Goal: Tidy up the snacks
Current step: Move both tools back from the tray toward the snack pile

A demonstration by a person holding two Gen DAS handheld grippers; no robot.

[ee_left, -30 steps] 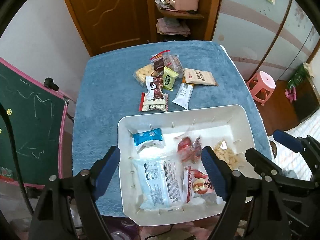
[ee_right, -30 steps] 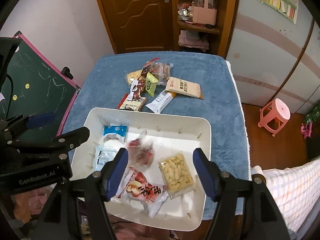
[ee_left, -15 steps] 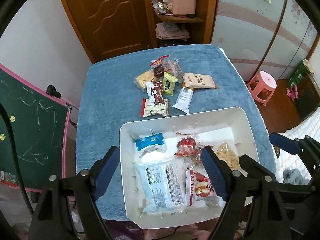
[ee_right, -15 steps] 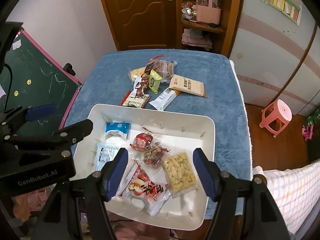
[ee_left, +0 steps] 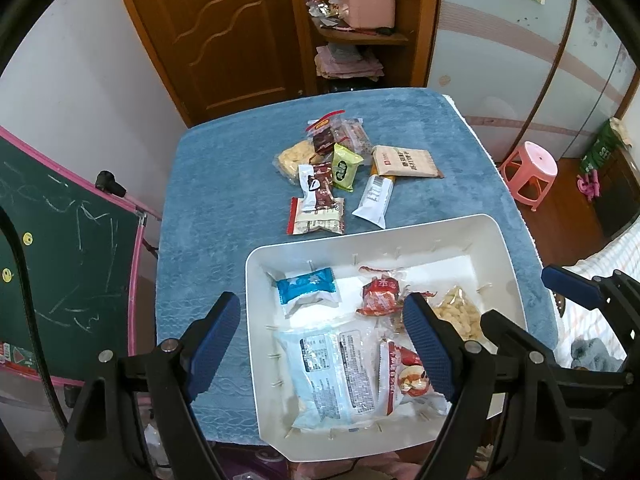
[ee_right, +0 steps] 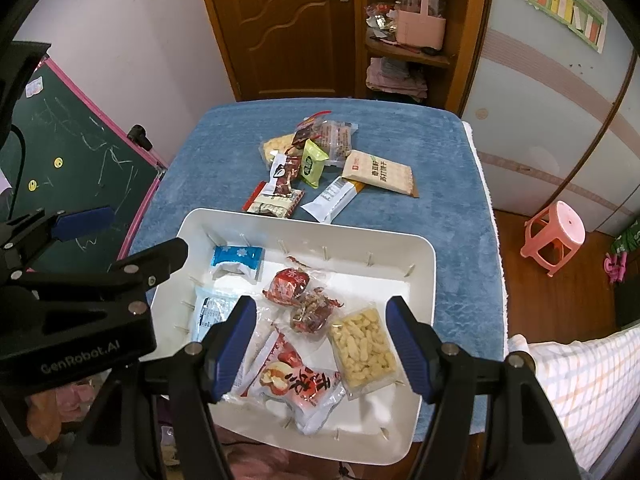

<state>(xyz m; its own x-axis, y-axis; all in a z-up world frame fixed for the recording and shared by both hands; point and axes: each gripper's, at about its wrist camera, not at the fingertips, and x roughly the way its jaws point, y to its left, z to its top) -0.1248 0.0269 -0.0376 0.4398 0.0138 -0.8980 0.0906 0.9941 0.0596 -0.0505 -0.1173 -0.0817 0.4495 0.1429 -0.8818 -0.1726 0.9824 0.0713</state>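
A: Six packets are counted inside the white tray (ee_right: pixel 420 304) at the near edge of the blue-covered table (ee_left: pixel 224 184): a large pale-blue pack (ee_left: pixel 332 376), a red apple-print pack (ee_right: pixel 304 386), a clear bag of yellow puffs (ee_right: pixel 364 350), two red-wrapped pieces (ee_right: pixel 298 296) and a small blue packet (ee_left: pixel 306 290).

B: Grippers?

A: Both are held spread and empty above the tray's near end, left gripper (ee_left: pixel 324 344) and right gripper (ee_right: pixel 324 344); nothing is pinched.

B: What is left?

A: A loose pile (ee_left: pixel 320 168) is seen beyond the tray, mid-table: a red-edged packet (ee_left: pixel 316 220) nearest, a white bar (ee_left: pixel 374 200), a green packet (ee_right: pixel 313 162), a tan pack (ee_left: pixel 406 162), clear bags behind. The job is judged roughly half done.

B: Changes against the earlier frames?

A: The red-wrapped pieces, blurred between the right fingers a second ago, are now settled mid-tray. Both cameras are pulled back slightly; the pile is untouched.
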